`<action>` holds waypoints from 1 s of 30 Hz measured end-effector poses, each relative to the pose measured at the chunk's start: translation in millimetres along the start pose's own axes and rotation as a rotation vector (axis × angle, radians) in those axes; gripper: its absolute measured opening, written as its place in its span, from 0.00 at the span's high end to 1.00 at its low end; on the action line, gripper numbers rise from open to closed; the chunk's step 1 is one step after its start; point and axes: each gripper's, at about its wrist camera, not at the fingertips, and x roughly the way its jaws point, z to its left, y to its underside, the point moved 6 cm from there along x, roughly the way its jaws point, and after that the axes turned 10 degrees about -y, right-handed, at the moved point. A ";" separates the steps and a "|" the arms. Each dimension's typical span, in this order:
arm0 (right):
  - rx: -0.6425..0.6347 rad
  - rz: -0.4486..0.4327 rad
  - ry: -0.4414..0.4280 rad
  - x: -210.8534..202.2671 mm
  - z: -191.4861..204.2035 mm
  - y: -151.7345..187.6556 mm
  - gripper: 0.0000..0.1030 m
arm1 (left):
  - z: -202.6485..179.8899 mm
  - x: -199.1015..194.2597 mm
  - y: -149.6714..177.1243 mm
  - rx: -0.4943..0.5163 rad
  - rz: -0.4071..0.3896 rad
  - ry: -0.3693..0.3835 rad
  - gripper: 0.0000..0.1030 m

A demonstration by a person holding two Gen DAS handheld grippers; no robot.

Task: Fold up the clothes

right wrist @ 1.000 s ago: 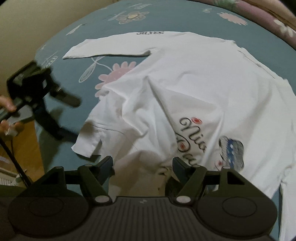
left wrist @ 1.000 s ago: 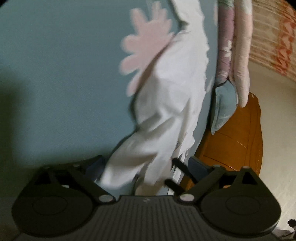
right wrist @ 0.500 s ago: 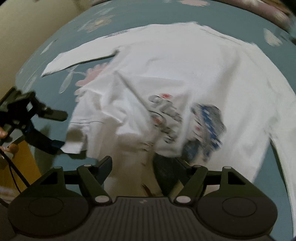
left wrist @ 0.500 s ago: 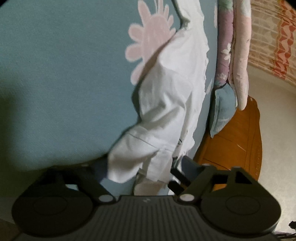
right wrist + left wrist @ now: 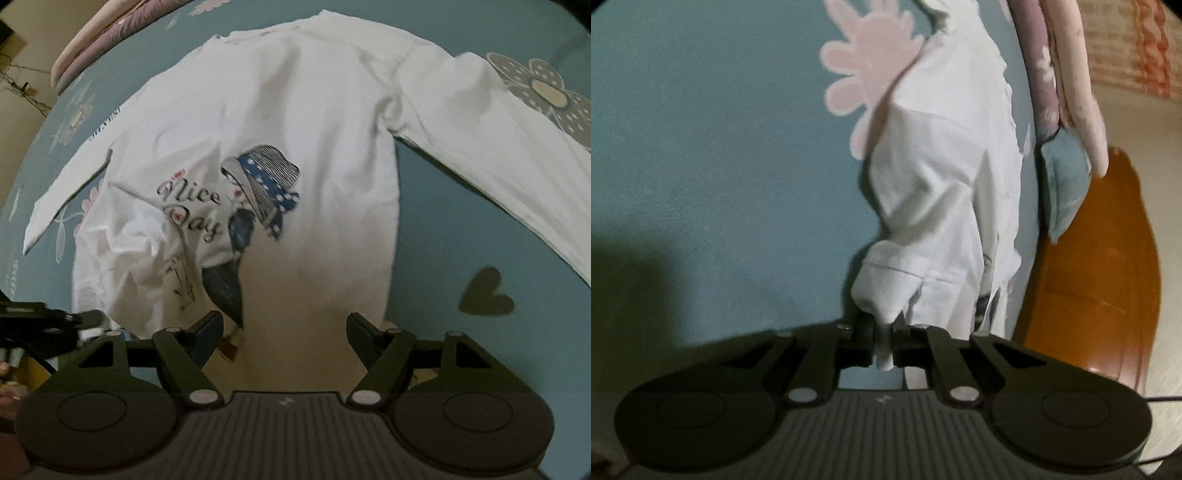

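Between the left gripper (image 5: 884, 345) fingers, which stood apart half a second ago, a corner of the white shirt (image 5: 266, 177) hem is now pinched tight. Over on the right, the right gripper (image 5: 284, 330) has swung to face the hem's middle, its jaws wide and empty. Beyond them the shirt lies print-up on the blue floral bedsheet (image 5: 461, 229), both sleeves spread out, the left side rumpled. With one corner secured, smoothing or a fold seems likely.
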 end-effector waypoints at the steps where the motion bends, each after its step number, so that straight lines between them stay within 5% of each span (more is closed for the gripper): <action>1: 0.012 0.003 0.002 -0.9 -3.2 3.3 0.24 | 0.0 -6.9 0.0 0.010 -0.002 -0.022 0.94; 9: 0.140 0.080 -0.048 -7.3 -20.8 50.4 0.23 | 23.6 -63.5 -9.4 0.046 -0.050 -0.184 0.94; 14: 0.221 0.093 -0.094 -3.7 -34.7 70.1 0.14 | 37.4 -49.0 -16.5 0.069 -0.020 -0.256 0.94; 17: 0.263 0.068 -0.164 0.1 -38.0 66.3 0.05 | 35.5 -45.0 -18.9 0.073 -0.013 -0.242 0.94; 25: 0.319 -0.006 -0.365 12.8 -44.2 39.9 0.05 | 32.9 -41.8 -21.8 0.070 0.009 -0.234 0.94; 30: 0.554 -0.124 -0.492 2.6 -78.1 70.4 0.29 | 34.8 -41.4 -23.2 0.069 0.017 -0.228 0.93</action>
